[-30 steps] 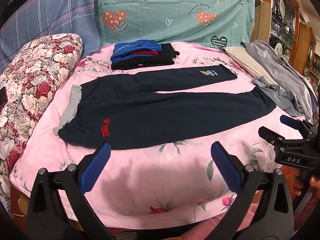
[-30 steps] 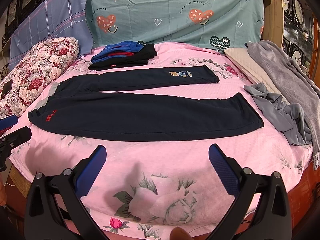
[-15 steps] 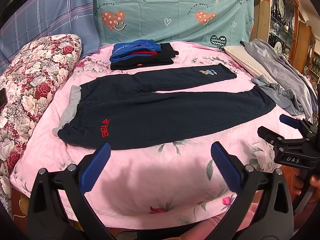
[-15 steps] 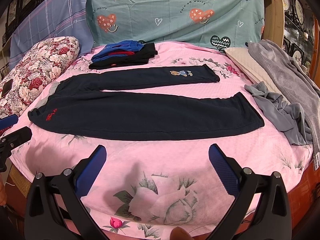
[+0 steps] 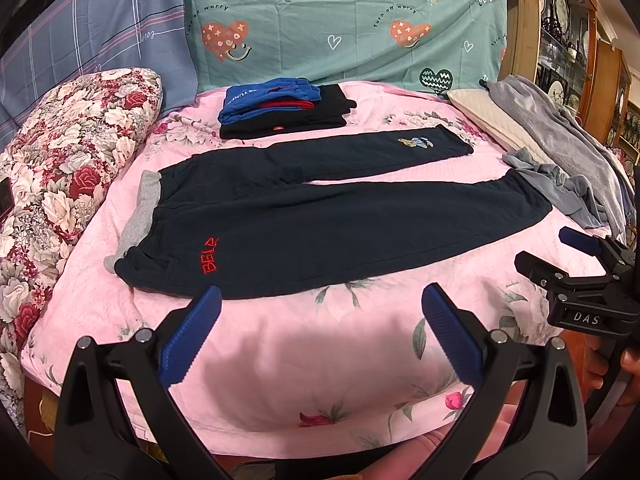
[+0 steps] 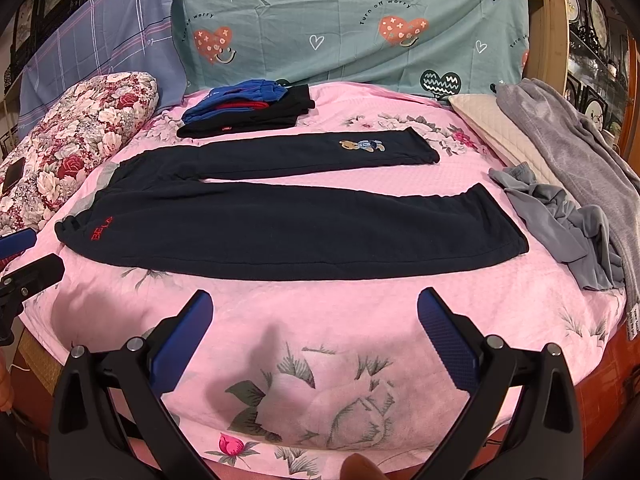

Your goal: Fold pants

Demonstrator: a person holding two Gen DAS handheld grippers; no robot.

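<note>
Both the left gripper (image 5: 320, 330) and right gripper (image 6: 314, 336) hang wide open and empty near the dark pants (image 5: 340, 216), so a thin pinch could let a leg slip and bunch.

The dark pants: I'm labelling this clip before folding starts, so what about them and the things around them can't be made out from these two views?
- dark pants: underside hidden against the pink bedspread, both views.
- Red lettering: too small and distorted to read surely.
- folded stack: lower garments covered by the upper ones.
- grey clothes: cut off by the right edge, right wrist view.
</note>
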